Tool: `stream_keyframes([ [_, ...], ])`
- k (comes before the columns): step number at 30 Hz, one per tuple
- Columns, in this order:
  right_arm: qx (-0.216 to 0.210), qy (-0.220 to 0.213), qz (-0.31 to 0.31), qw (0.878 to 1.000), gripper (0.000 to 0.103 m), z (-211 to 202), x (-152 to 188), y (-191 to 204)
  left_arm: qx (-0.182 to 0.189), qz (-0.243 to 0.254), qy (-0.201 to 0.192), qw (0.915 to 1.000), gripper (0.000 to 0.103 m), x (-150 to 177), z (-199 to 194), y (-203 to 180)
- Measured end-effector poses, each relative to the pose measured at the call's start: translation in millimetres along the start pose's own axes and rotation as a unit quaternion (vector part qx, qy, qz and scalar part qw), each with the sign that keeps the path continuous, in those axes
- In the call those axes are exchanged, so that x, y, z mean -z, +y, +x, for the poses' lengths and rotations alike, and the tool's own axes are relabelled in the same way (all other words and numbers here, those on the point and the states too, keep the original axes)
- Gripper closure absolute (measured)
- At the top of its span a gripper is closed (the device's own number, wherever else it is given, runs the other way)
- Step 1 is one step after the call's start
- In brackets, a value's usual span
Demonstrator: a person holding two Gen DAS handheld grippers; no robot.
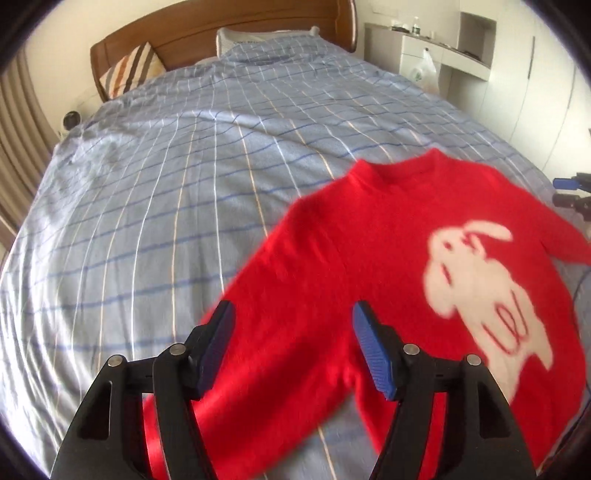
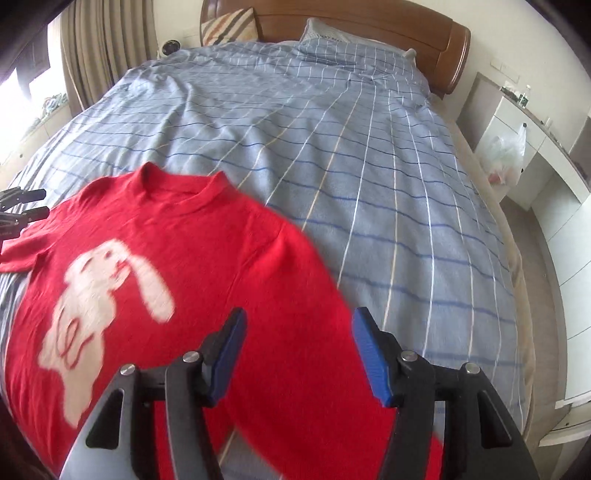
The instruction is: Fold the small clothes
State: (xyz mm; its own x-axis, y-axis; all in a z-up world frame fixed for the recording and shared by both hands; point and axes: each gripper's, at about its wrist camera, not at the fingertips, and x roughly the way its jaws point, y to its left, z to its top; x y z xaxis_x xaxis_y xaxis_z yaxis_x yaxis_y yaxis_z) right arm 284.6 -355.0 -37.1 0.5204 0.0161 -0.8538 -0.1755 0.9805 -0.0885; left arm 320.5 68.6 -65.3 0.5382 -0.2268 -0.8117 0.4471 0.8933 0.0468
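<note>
Red sweater flat, blurred, seemingly collar toward headboard | left gripper released | right gripper released

A blue checked bedspread covers the bed, with a wooden headboard behind it. A striped cushion leans against the headboard beside a pillow. Beige curtains hang by the window, and a plastic bag hangs at the white cabinet

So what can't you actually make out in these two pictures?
- Fuzzy red sweater: hem hidden behind the left gripper in the left view, and behind the right gripper in the right view.
- White animal motif: motion-blurred in both views.
- Items on the white shelf: too small.
</note>
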Motion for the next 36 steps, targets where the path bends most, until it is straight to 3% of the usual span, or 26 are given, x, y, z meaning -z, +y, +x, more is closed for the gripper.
stream_keyframes([
  [4,-0.056,-0.008,-0.017,0.998,0.044,-65,76,43,0.041,0.029,-0.017,0.9986,0.034,71,-60,-62],
  [8,-0.104,-0.001,-0.039,0.994,0.044,-90,143,114,0.058,0.034,0.000,0.9977,0.034,133,-65,-122],
  [10,-0.090,0.013,-0.058,0.994,0.045,-83,177,145,0.050,0.020,0.029,0.9981,0.034,162,-56,-137],
  [12,-0.072,0.039,-0.067,0.994,0.045,-72,211,166,0.037,0.002,0.023,0.9991,0.034,183,-65,-140],
  [16,-0.031,0.047,-0.037,0.998,0.045,-83,263,173,0.016,-0.014,0.042,0.9989,0.034,210,-94,-135],
  [19,-0.045,0.078,-0.005,0.996,0.046,-99,290,170,-0.001,-0.003,0.041,0.9992,0.033,231,-119,-135],
  [22,-0.032,0.027,0.003,0.999,0.044,-134,303,171,-0.012,-0.015,0.001,0.9998,0.023,225,-150,-130],
  [24,-0.020,-0.029,0.010,0.999,0.040,-160,299,172,-0.013,-0.056,-0.046,0.9973,0.008,212,-169,-122],
  [26,-0.012,-0.097,0.022,0.995,0.023,-177,288,169,-0.006,-0.105,-0.097,0.9897,0.004,198,-184,-111],
  [30,0.013,-0.211,0.050,0.976,0.016,-177,266,164,0.000,-0.196,-0.133,0.9716,0.002,179,-176,-95],
  [32,0.031,-0.227,0.068,0.971,0.016,-160,257,160,-0.008,-0.223,-0.142,0.9645,0.002,182,-162,-91],
  [36,0.016,-0.209,0.132,0.969,0.016,-129,265,144,-0.047,-0.242,-0.122,0.9615,0.002,200,-122,-82],
])
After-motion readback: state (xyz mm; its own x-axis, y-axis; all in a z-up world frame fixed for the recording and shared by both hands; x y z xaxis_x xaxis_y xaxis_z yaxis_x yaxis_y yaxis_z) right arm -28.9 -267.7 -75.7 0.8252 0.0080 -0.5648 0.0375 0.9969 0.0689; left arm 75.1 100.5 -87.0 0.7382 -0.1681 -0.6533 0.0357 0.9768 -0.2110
